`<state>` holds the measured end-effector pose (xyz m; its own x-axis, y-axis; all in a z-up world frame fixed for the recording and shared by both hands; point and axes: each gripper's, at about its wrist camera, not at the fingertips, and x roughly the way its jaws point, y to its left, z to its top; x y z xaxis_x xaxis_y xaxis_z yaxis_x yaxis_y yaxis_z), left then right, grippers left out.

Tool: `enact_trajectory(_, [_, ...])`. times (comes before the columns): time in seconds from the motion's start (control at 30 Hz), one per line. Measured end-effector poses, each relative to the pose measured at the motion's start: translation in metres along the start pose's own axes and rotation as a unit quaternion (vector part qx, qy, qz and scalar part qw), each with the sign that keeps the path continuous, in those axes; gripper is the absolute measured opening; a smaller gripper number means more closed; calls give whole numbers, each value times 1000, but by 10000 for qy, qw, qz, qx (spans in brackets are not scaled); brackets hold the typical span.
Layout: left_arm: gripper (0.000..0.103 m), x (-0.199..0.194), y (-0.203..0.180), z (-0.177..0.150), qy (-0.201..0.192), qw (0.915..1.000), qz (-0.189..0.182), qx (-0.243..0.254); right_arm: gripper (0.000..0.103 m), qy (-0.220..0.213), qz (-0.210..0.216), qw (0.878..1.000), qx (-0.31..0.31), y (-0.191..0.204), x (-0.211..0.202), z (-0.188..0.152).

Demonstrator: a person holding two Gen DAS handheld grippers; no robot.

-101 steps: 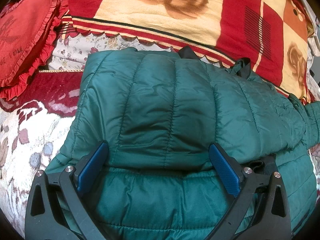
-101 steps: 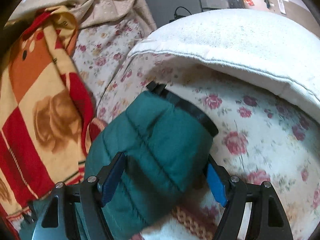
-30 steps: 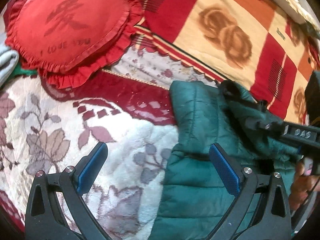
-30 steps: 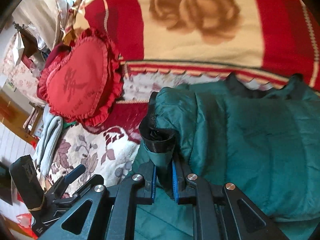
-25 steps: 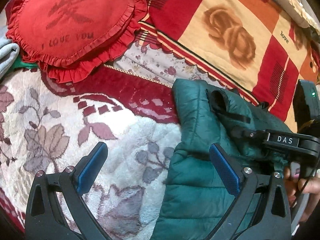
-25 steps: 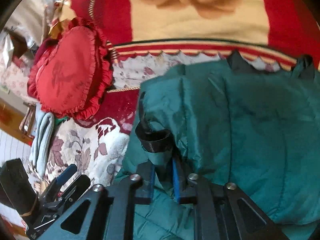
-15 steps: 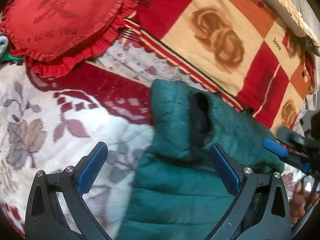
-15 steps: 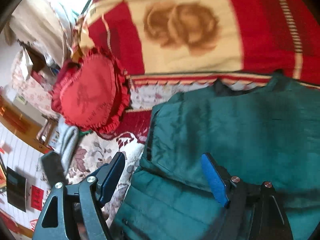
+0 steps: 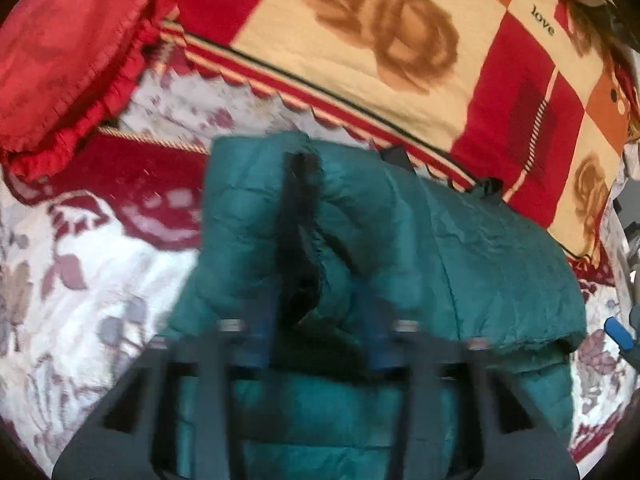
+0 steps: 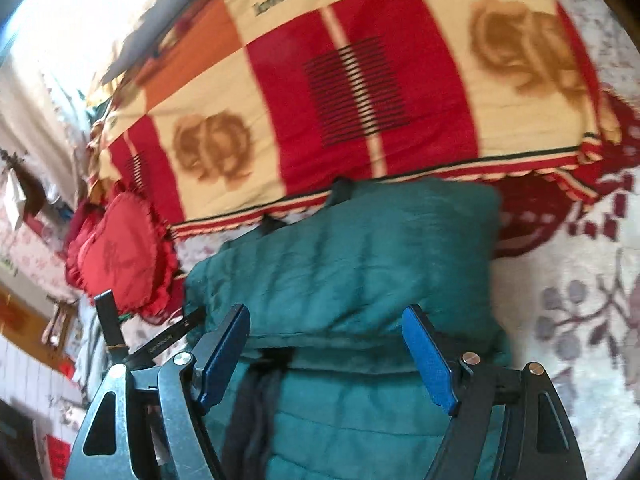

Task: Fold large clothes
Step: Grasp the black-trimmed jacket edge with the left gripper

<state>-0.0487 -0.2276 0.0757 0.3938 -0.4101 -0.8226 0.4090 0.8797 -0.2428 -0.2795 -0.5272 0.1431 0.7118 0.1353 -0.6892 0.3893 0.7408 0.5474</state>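
A green quilted jacket [image 9: 480,264] lies folded on the bed, one sleeve with a black cuff [image 9: 300,216] laid across its left part. My left gripper [image 9: 318,338] is blurred; its jaws are closing on that sleeve, with the puffy fabric bunched between the pads. In the right wrist view the same jacket [image 10: 360,256] fills the middle. My right gripper [image 10: 326,360] hangs open just above its near folded edge, blue pads wide apart and gripping nothing. A blue pad of the right gripper [image 9: 618,334] shows at the far right of the left wrist view.
A red heart-shaped cushion [image 9: 68,52] lies at the upper left. A red, cream and orange rose-patterned blanket [image 9: 380,40] lies folded behind the jacket. The floral bedspread [image 9: 80,280] surrounds the jacket on both sides.
My right gripper let go of the black-cuffed sleeve, opened and drew back to the right. My left gripper moved right over that sleeve and its jaws have narrowed around it.
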Motion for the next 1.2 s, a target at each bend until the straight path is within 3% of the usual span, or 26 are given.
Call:
enact_trajectory(0.03, [15,1,1,2,28,9999,-75,-69,76,-59,-79,9999,-22,-2,-2,1])
enact_trajectory(0.1, [12,-5,2,5,-71,9999,-71,-118,76,-150,-257,9995,-95,-3,-2,4])
enact_trajectory(0.2, [10,-26,11,12,-397,9992,-73,-67,66,-147,-345,9990,-236,3,6,6])
enact_trajectory(0.27, [10,-33,20,15,-470,9988,-42,-88,66,-47,-353,9987,-367,11,18,6])
enact_trajectory(0.43, [10,-17,43,6,-274,9992,214,-179,66,374,-590,9950,-716,29,66,-1])
enact_trajectory(0.6, [10,-2,49,-4,-153,9992,309,-189,66,774,-1301,9829,-1052,30,120,-21])
enact_trajectory(0.7, [10,1,43,-5,-169,9990,422,-39,66,632,-1483,9790,-1247,31,126,-28])
enact_trajectory(0.83, [12,-7,42,-4,-231,9989,416,-31,66,600,-1410,9821,-1098,32,109,-25])
enact_trajectory(0.93, [25,-21,41,-2,-335,9984,445,25,66,313,-1267,9859,-1050,36,80,-22])
enact_trajectory(1.1, [26,-50,34,5,-715,9964,454,53,66,15,-1122,9857,-1260,56,61,-17])
enact_trajectory(1.13, [30,-54,30,7,-769,9961,418,79,66,18,-1100,9854,-1297,60,63,-15])
enact_trajectory(1.2, [49,-59,22,9,-835,9957,368,145,66,49,-1075,9846,-1381,69,71,-14])
